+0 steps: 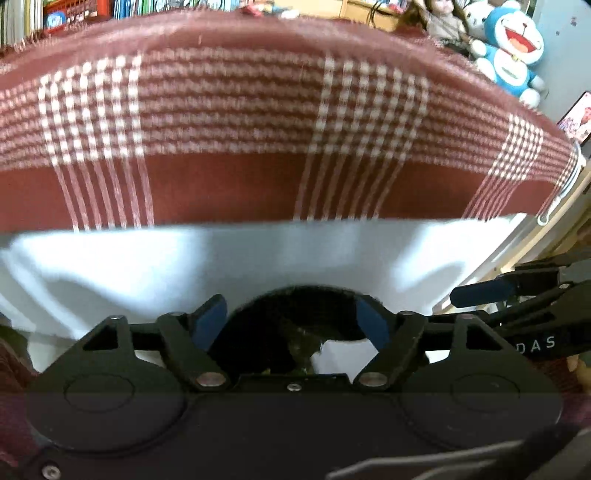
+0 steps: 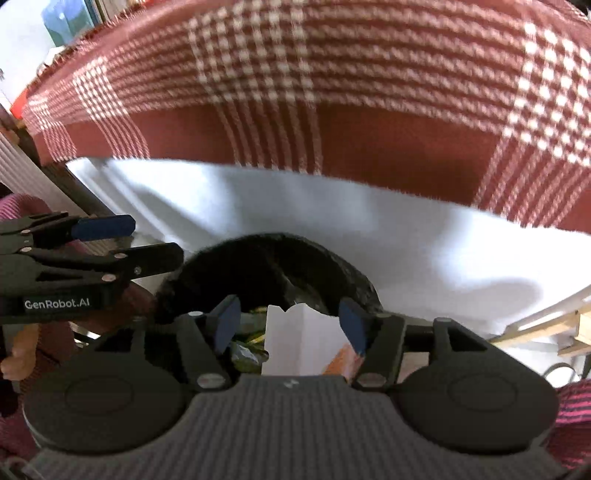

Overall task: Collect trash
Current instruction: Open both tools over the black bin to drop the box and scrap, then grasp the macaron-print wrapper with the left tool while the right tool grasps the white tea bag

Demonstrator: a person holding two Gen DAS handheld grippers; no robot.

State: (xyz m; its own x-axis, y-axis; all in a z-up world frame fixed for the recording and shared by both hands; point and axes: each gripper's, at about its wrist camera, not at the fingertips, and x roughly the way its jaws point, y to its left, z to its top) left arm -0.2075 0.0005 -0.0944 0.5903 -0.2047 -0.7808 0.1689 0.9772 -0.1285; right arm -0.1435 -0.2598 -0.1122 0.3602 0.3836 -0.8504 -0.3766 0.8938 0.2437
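A black trash bag gapes open just below both grippers. Inside it I see a torn white paper, crumpled green wrappers and an orange scrap. My right gripper hovers over the bag's mouth, open, its blue pads apart and pressing on nothing. My left gripper is also open above the bag's rim, with the white paper showing below it. Each gripper appears in the other's view: the left gripper at the left, the right gripper at the right.
The bag rests against a white sheet under a red plaid blanket on a bed. Plush toys and a shelf of books stand beyond it. A wooden frame runs at the right. A hand holds the left gripper.
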